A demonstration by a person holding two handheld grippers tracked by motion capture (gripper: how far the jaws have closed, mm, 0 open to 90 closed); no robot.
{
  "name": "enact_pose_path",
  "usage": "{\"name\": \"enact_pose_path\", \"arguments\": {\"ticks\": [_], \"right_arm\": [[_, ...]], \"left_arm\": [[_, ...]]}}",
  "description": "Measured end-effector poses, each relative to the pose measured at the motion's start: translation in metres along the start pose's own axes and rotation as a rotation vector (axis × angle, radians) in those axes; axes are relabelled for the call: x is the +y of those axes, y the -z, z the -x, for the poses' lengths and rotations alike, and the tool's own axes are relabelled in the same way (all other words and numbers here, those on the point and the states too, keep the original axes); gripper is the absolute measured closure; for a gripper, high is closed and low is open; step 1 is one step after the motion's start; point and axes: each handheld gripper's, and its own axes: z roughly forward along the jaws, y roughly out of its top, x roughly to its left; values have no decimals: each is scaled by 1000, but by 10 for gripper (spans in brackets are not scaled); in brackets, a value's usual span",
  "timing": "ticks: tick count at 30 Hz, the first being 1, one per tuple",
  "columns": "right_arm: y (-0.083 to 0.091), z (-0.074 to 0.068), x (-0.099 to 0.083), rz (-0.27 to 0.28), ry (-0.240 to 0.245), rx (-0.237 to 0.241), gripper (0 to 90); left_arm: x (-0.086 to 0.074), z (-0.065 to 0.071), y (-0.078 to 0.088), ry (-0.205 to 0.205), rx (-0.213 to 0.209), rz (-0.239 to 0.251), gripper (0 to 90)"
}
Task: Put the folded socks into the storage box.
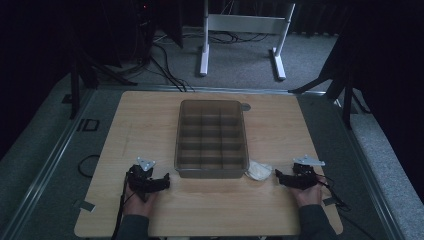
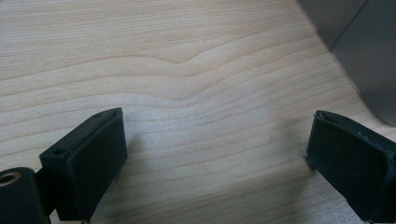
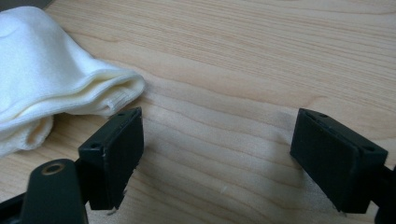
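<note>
A smoky see-through box [image 1: 211, 139] with several compartments stands in the middle of the wooden table [image 1: 150, 115]. A crumpled cream-white cloth [image 1: 259, 170] lies against its front right corner. My left gripper [image 1: 161, 183] rests low on the table left of the box's front edge, open, with bare wood between its jaws [image 2: 215, 140]. The box's grey wall [image 2: 364, 51] rises at the upper right of the left gripper view. My right gripper [image 1: 281, 179] sits just right of the cloth, open and holding nothing [image 3: 217, 154]. The cloth [image 3: 51, 88] lies beside its left jaw.
Beyond the table's far edge stand white desk legs [image 1: 242, 37] and a tangle of black cables [image 1: 165, 65] on grey carpet. Dark stand legs [image 1: 340, 80] flank the table. A metal rail [image 1: 45, 160] runs along the left side. A small grey tab [image 1: 245, 106] sits by the box's far right corner.
</note>
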Motion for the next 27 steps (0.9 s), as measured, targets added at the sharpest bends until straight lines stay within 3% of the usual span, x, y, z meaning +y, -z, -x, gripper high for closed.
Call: {"name": "enact_pose_path", "arguments": {"ticks": [8, 11, 14, 24, 27], "right_arm": [[1, 0, 0, -1, 8, 9, 172], [1, 1, -1, 6, 20, 21, 215], [4, 2, 0, 5, 17, 23, 326], [23, 4, 12, 79, -11, 111, 378], [27, 1, 19, 82, 23, 128, 385]], "left_arm": [[0, 0, 0, -1, 0, 0, 53], [0, 0, 0, 0, 0, 0, 53], [0, 0, 0, 0, 0, 0, 53], [0, 0, 0, -1, 0, 0, 53], [0, 0, 0, 0, 0, 0, 53]]}}
